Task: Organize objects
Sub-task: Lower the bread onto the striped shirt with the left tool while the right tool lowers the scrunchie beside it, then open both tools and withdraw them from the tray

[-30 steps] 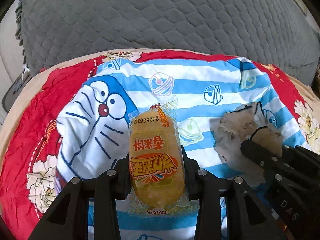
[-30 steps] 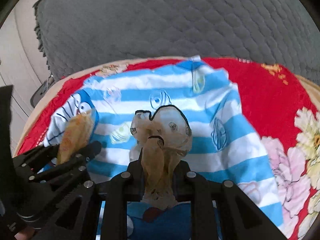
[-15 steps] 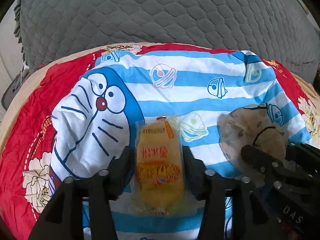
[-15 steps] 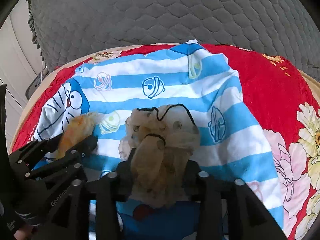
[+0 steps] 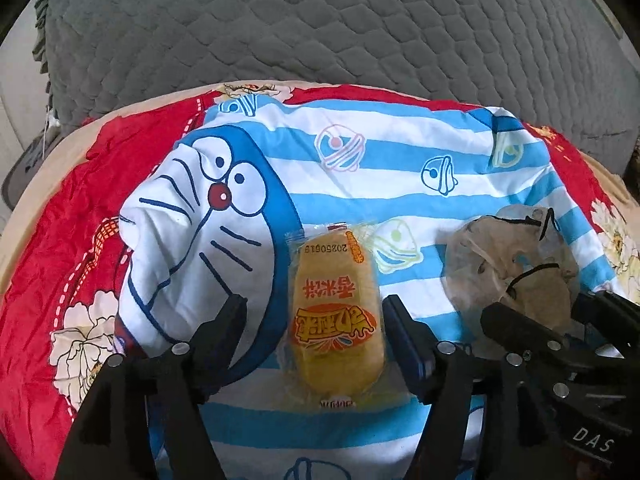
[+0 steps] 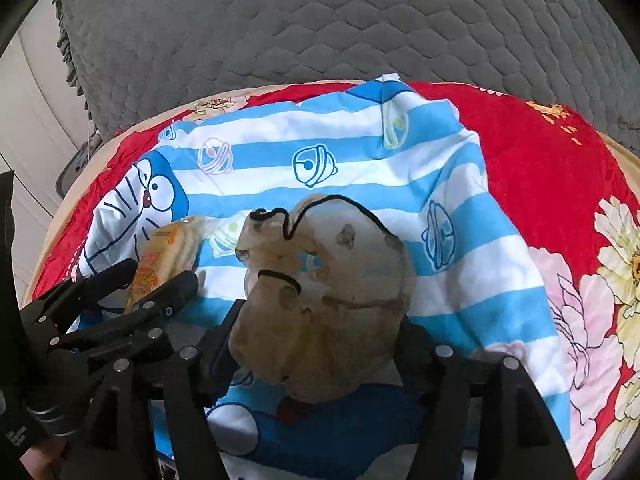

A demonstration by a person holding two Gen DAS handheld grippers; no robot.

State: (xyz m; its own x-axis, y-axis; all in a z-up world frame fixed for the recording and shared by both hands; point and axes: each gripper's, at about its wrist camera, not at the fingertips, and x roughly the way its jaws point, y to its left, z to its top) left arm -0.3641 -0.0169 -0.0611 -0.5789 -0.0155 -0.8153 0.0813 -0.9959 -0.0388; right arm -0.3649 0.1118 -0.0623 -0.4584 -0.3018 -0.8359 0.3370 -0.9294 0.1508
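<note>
Both tools opening since prev; yellow snack pkt (image 5: 335, 316) flat, upside-down print.

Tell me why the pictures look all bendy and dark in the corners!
Left wrist view: a fisheye lens curves the grey quilt and blackens the corners, yet the print on the yellow snack packet stays sharp. Right wrist view: the same bulge, soft daylight, no glare, and the beige mesh bag looks slightly soft up close.

Striped cloth (image 5: 400, 160) beyond snack packet (image 5: 335, 312) and sheer pouch (image 6: 328, 292) lies bare.
</note>
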